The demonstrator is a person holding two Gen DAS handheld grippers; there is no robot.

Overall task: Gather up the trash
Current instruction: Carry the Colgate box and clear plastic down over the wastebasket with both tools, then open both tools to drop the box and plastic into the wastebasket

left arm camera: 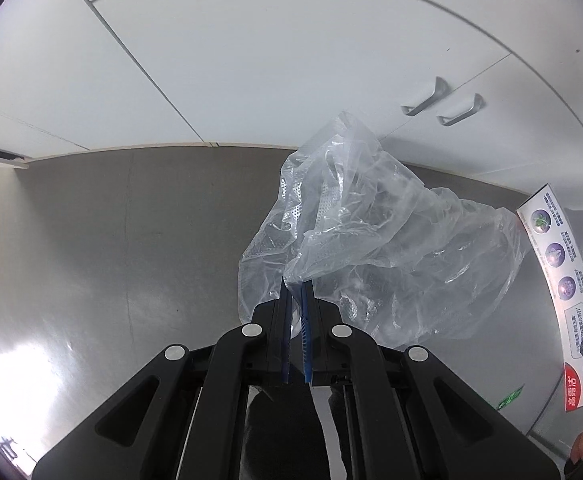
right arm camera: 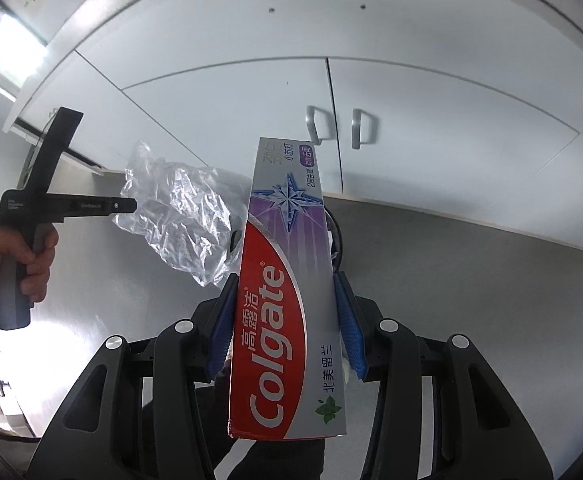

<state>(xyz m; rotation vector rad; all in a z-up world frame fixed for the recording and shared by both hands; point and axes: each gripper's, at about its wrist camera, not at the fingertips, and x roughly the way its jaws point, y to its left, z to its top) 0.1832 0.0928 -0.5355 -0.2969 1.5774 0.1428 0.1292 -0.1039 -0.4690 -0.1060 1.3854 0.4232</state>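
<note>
In the left wrist view my left gripper point(left arm camera: 297, 285) is shut on a corner of a crumpled clear plastic bag point(left arm camera: 371, 240), which hangs over the grey floor. In the right wrist view my right gripper point(right arm camera: 287, 284) is shut on a red and silver Colgate toothpaste box point(right arm camera: 287, 300), its blue pads point(right arm camera: 349, 320) on the box's long sides. The box stands on end and leans away from the camera. The same bag point(right arm camera: 179, 212) hangs to its left from the left gripper point(right arm camera: 129, 206), held by a hand point(right arm camera: 15, 256). The box point(left arm camera: 563, 280) also shows at the right edge of the left view.
White cabinet doors with metal handles point(right arm camera: 337, 128) rise behind a grey floor point(left arm camera: 111, 260). A dark round object point(right arm camera: 335, 236) sits low on the floor, mostly hidden behind the box. Bright glare marks the floor at the lower left point(left arm camera: 15, 368).
</note>
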